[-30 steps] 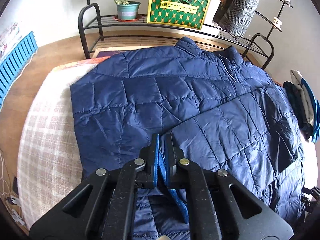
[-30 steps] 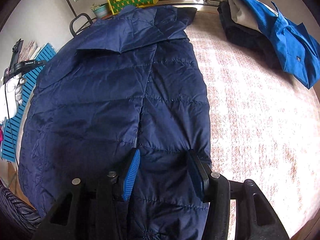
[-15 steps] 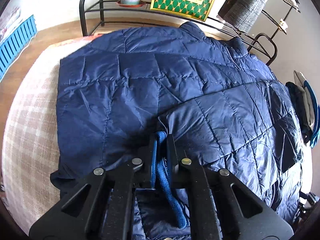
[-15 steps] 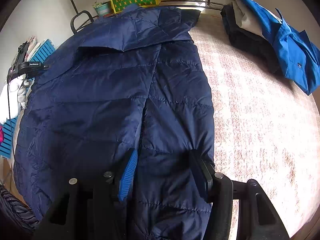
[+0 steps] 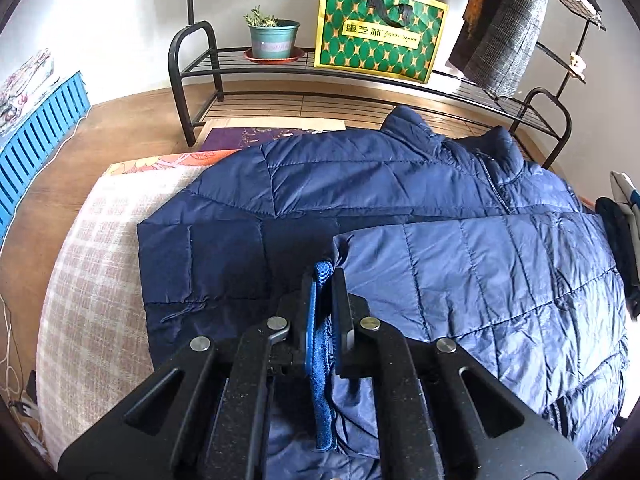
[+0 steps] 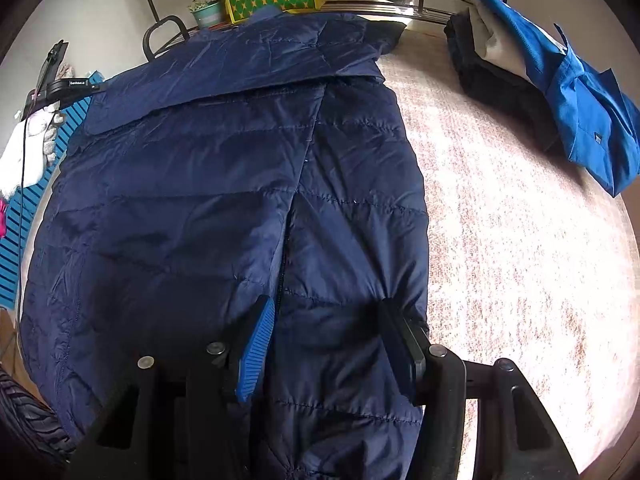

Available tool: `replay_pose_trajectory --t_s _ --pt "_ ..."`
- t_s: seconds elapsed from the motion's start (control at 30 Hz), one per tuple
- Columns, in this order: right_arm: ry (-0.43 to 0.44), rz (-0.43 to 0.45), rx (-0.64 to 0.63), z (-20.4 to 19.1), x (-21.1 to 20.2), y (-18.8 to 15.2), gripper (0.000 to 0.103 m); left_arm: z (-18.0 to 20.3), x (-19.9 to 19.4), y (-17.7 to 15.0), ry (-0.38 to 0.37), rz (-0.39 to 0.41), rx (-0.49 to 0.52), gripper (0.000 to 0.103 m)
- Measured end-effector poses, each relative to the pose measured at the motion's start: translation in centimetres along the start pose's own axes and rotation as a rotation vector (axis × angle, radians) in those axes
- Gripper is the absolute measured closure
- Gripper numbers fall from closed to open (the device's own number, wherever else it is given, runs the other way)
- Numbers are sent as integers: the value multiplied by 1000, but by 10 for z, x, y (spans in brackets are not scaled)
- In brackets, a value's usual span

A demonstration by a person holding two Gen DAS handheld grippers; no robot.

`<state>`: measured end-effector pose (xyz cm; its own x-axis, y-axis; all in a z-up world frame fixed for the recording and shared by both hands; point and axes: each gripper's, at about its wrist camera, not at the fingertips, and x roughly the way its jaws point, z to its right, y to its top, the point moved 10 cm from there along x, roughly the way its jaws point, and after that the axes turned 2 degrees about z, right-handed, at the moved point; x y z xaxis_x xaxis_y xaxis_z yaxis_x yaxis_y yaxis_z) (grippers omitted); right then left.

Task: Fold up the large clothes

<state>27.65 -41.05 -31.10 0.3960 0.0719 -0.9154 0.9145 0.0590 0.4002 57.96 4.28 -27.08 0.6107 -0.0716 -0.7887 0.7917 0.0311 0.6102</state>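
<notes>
A navy quilted puffer jacket (image 5: 360, 184) lies spread on a pale checked bed cover (image 5: 92, 264). My left gripper (image 5: 323, 276) is shut on the blue knit cuff (image 5: 322, 276) of a sleeve (image 5: 480, 280) that lies folded across the jacket body. In the right wrist view the jacket (image 6: 200, 200) fills the left and middle. My right gripper (image 6: 326, 320) is open, its jaws standing wide over the jacket near the zipper line and hem side, holding nothing.
A black metal rack (image 5: 280, 72) holds a potted plant (image 5: 274, 38) and a green patterned bag (image 5: 380, 36). Folded clothes with a blue garment (image 6: 560, 80) sit on the bed at the right. A blue slatted crate (image 5: 36, 128) stands on the wooden floor.
My left gripper has carried the sleeve cuff further over the jacket body, and its view has tilted up toward the rack. My right gripper has stayed open over the jacket, shifting slightly.
</notes>
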Motion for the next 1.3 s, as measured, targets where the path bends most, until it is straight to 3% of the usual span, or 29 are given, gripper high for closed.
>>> replay_pose_trajectory --t_s 0.17,0.23,0.27,0.3,0.53,0.63,0.77,0.9,1.0,1.13,1.3 --pt "-23 -5 -30 -5 1 -1 45 -8 23 -6 8 -20 -14 96" --pt "-23 -12 -31 -6 1 -2 45 -12 20 -7 5 -32 -22 88" --pt "-23 -14 -30 -7 1 -2 45 -15 13 -7 4 -33 -31 77" --pt "-25 -16 -30 -7 0 -2 45 -19 4 -6 -3 -26 -38 67" --pt "24 -14 8 -4 -20 -7 49 -43 -112 -29 -87 32 -31 41" --pt "47 15 15 -2 -42 -13 44 -57 -162 -65 -109 18 -46 37" --pt "101 52 82 2 -69 -29 38 -68 -205 -138 -137 -60 -58 37" --pt "156 36 166 15 -75 -57 37 -81 -222 -221 -176 -162 -148 37" --pt "166 6 208 27 -73 -78 37 -95 -226 -273 -165 -216 -206 37" --pt "105 -36 172 35 -72 -102 38 -108 -224 -320 -163 -274 -268 37" --pt "77 -92 124 34 -73 -131 45 -102 -222 -343 -183 -300 -270 37"
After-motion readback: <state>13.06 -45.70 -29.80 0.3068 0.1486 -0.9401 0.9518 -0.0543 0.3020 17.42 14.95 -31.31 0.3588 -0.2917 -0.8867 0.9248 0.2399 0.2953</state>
